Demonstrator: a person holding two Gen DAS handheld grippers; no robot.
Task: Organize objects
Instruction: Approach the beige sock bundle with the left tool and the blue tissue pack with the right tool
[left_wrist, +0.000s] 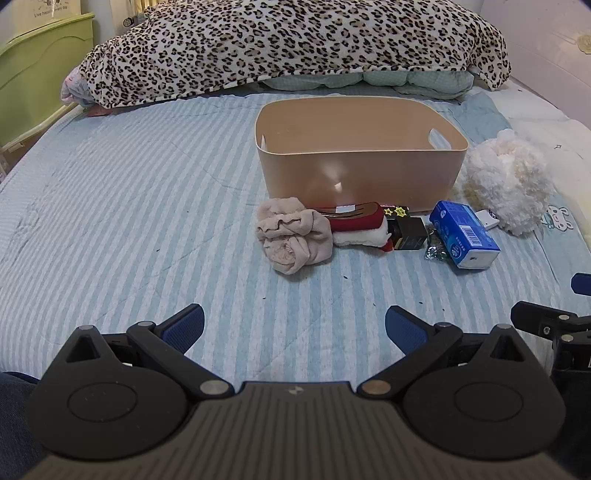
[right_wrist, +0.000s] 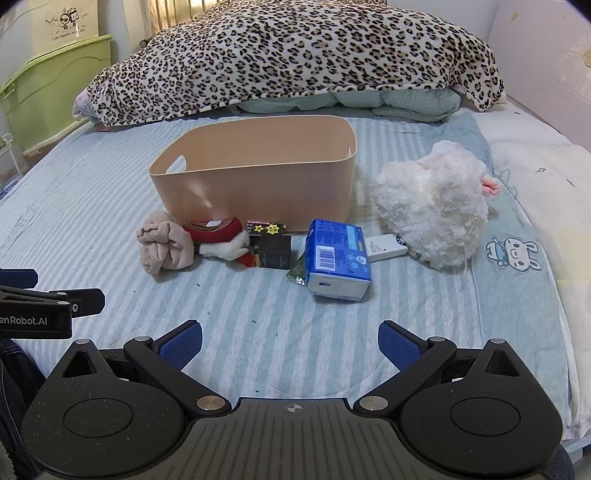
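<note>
While both grippers hang back near the bed's (left_wrist: 110, 184) front edge, left gripper (left_wrist: 294, 326) and right gripper (right_wrist: 290, 341) spread wide, empty. Step: pre-grasp. Clutter row sits mid-bed against the bin (left_wrist: 360, 162); likely next: reach the tissue pack (right_wrist: 338, 258).

Both views are bright and evenly lit, sharp throughout. Soft glare patches sit on the bin's (left_wrist: 354, 177) front wall. Shadows are faint. Fisheye distortion bows the bed (right_wrist: 110, 229) edges; corners vignette dark.
</note>
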